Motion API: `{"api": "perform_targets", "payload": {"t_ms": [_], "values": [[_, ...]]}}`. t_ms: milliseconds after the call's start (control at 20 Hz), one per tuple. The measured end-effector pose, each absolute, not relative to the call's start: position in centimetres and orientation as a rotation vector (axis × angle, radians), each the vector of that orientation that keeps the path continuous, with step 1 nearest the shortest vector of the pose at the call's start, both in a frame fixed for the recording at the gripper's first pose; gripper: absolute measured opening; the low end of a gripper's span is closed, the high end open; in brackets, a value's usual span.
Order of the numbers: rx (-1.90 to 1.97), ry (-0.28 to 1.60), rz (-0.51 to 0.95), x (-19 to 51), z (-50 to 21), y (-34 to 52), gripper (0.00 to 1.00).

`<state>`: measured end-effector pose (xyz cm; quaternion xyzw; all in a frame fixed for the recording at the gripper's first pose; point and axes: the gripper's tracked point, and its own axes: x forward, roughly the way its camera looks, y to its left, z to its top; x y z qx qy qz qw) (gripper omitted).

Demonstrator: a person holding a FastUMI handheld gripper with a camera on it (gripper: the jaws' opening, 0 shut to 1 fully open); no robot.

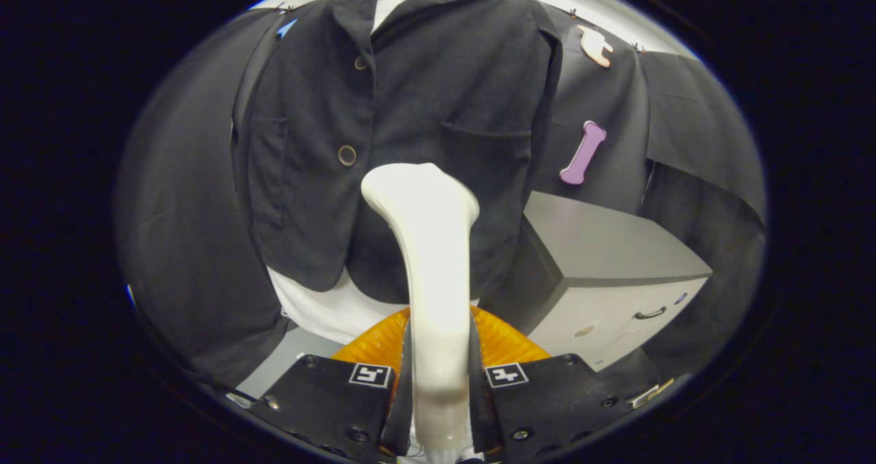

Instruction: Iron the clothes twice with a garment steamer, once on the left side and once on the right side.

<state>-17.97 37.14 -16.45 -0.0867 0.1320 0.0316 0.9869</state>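
Presently the gripper [438,382] is clamped on the garment steamer [431,272], both fingers pressing its handle so the head points at 12 o'clock toward the jacket [417,108]. Jacket hangs open-fronted just beyond the head, presumably to give flat panels; a cabinet [602,272] stands at 3 o'clock.
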Motion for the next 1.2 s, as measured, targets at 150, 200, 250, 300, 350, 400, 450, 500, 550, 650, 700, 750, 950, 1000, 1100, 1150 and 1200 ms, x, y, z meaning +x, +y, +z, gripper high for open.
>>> {"api": "perform_targets", "payload": {"t_ms": [150, 200, 250, 300, 350, 400, 450, 500, 550, 650, 700, 750, 950, 1000, 1100, 1150, 1200], "values": [[-0.18, 0.297, 0.071, -18.0, -18.6, 37.0, 0.37], [-0.181, 0.308, 0.076, -18.1, -19.4, 37.0, 0.37], [-0.183, 0.319, 0.081, -18.1, -20.0, 36.9, 0.37], [-0.186, 0.332, 0.086, -18.2, -20.8, 36.8, 0.37], [-0.185, 0.345, 0.088, -18.3, -21.6, 36.7, 0.37], [-0.176, 0.36, 0.093, -18.4, -22.2, 36.7, 0.37], [-0.168, 0.376, 0.096, -18.3, -22.9, 36.6, 0.37], [-0.159, 0.385, 0.097, -18.5, -23.2, 36.5, 0.37], [-0.154, 0.394, 0.095, -18.6, -23.4, 36.4, 0.37], [-0.136, 0.393, 0.091, -18.7, -23.0, 36.2, 0.37], [-0.123, 0.389, 0.089, -18.9, -22.5, 36.1, 0.37], [-0.111, 0.387, 0.091, -19.0, -22.0, 35.8, 0.37], [-0.066, 0.351, 0.087, -19.9, -17.9, 35.2, 0.37], [-0.057, 0.334, 0.09, -20.2, -16.6, 35.3, 0.37], [-0.046, 0.299, 0.091, -21.1, -13.6, 35.4, 0.37], [-0.04, 0.281, 0.095, -21.4, -12.2, 35.6, 0.37], [-0.034, 0.26, 0.101, -22.0, -10.3, 35.9, 0.37]]}}
